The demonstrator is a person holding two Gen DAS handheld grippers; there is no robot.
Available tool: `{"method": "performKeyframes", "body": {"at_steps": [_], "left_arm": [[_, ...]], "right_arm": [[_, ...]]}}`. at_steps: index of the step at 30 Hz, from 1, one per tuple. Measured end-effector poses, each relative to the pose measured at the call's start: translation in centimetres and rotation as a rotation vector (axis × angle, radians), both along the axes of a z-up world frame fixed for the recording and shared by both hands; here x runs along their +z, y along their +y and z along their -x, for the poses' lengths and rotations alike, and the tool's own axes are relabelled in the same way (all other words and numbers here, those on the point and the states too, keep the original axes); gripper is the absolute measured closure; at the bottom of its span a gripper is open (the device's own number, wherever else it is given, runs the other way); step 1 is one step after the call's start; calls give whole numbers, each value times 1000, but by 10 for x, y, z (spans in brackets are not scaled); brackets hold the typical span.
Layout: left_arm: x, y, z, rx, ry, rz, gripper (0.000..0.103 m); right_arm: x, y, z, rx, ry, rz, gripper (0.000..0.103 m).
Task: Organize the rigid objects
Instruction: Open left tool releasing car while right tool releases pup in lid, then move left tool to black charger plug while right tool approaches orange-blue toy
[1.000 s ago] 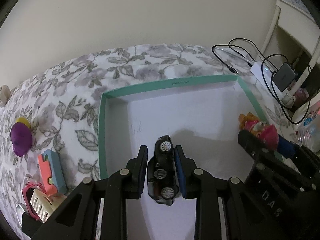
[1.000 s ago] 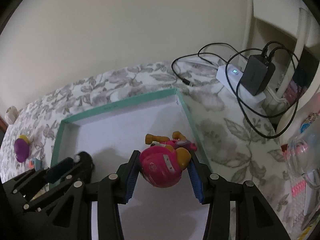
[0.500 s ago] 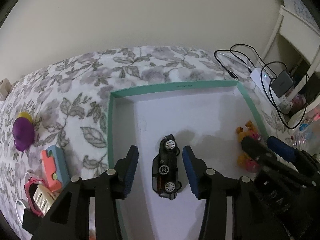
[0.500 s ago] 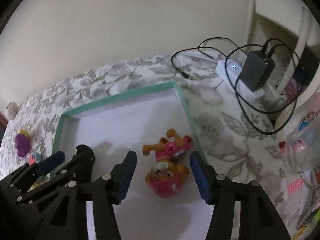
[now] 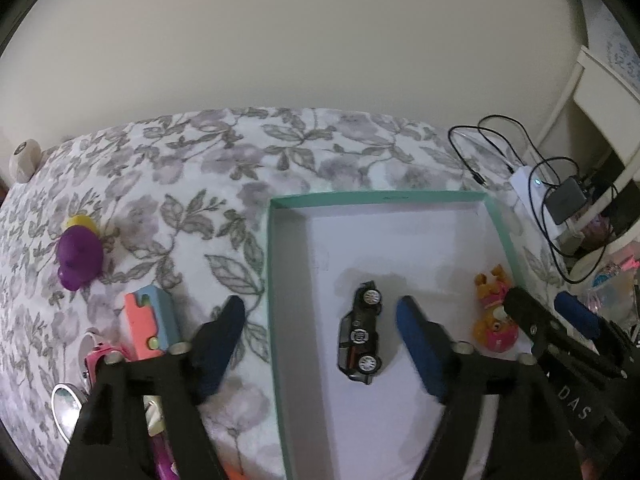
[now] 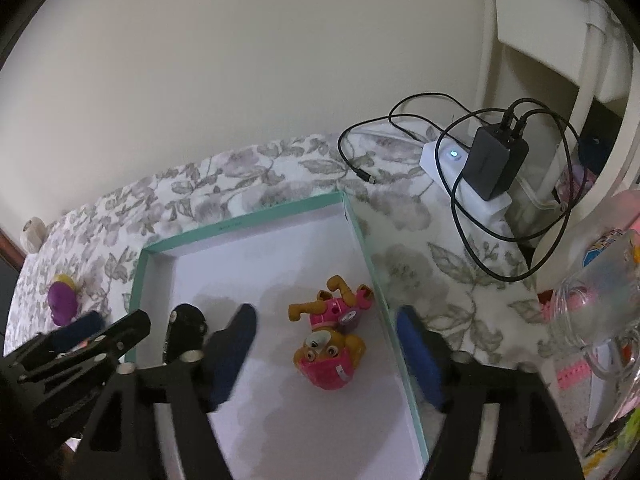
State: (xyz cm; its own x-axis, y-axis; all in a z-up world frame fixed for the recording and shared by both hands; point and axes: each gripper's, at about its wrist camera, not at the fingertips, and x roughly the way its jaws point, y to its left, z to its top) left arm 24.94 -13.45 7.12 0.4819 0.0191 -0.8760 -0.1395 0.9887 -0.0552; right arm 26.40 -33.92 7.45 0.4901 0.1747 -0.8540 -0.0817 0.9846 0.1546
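Two toys (image 5: 360,340) in tray (image 5: 276,280).

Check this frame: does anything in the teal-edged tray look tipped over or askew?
Yes. The black toy car lies on its side, wheels facing sideways, in the tray. The pink-and-orange puppy figure lies toppled near the right wall, legs toward the far end. Both grippers, left and right, are opening, touching neither toy.

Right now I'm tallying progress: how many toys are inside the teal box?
2. The black toy car lies left of centre on the box floor; the pink pup figure lies near the right wall. The near end is hidden.
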Motion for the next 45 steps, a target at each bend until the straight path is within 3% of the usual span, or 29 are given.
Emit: {"method": "performKeyframes", "body": {"at_steps": [6,8,11,21,28,39,45], "left_arm": [[-6,17,-1,78,31,-1,22],[-7,21,-1,93,32,-7,10],[-7,26,-1,108,23,-3,6],[0,34,4,126,23,7,4],[20,51,23,154,35,50,4],[60,114,94,277,-25,111,4],[59,150,135,338,-4,49,4]], "right_arm": [[-9,-1,0,-3,10,18,14],[-9,0,0,2,5,22,10],[-9,3,-1,12,0,30,0],[-4,11,3,41,0,40,0],[29,19,18,61,-21,36,0],[88,56,57,131,-60,-6,0],[93,89,80,210,-37,-22,0]]}}
